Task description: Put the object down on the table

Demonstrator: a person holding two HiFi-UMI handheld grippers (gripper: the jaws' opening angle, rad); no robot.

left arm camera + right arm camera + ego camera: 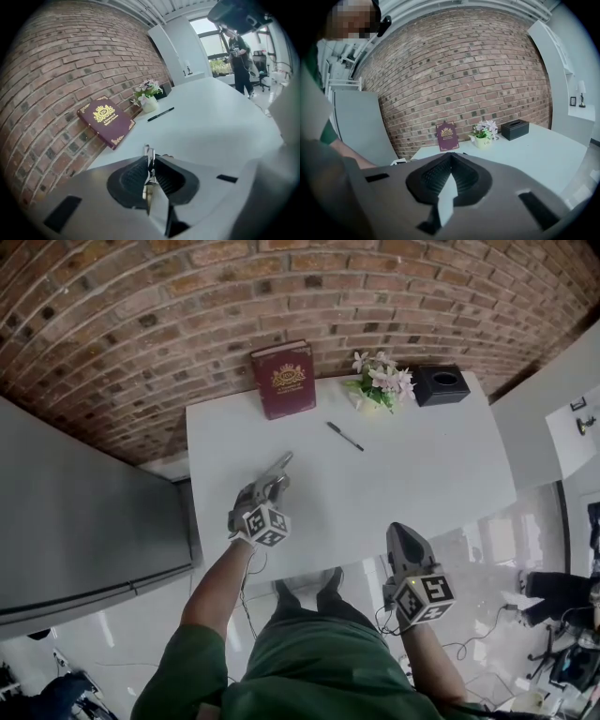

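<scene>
My left gripper (275, 478) hovers over the near left part of the white table (422, 484). It is shut on a thin silvery metal object (147, 153), whose tip sticks out a little beyond the closed pads; I cannot tell what it is. In the left gripper view the gripper (151, 163) points along the table toward the brick wall. My right gripper (405, 542) sits lower, off the table's front edge, with its jaws together and nothing between them, as the right gripper view (451, 157) also shows.
A maroon book (283, 379) leans against the brick wall at the back. A black pen (344, 436) lies mid-table. A small flower pot (380, 382) and a black tissue box (442, 384) stand at the back right. A person stands far off (240, 56).
</scene>
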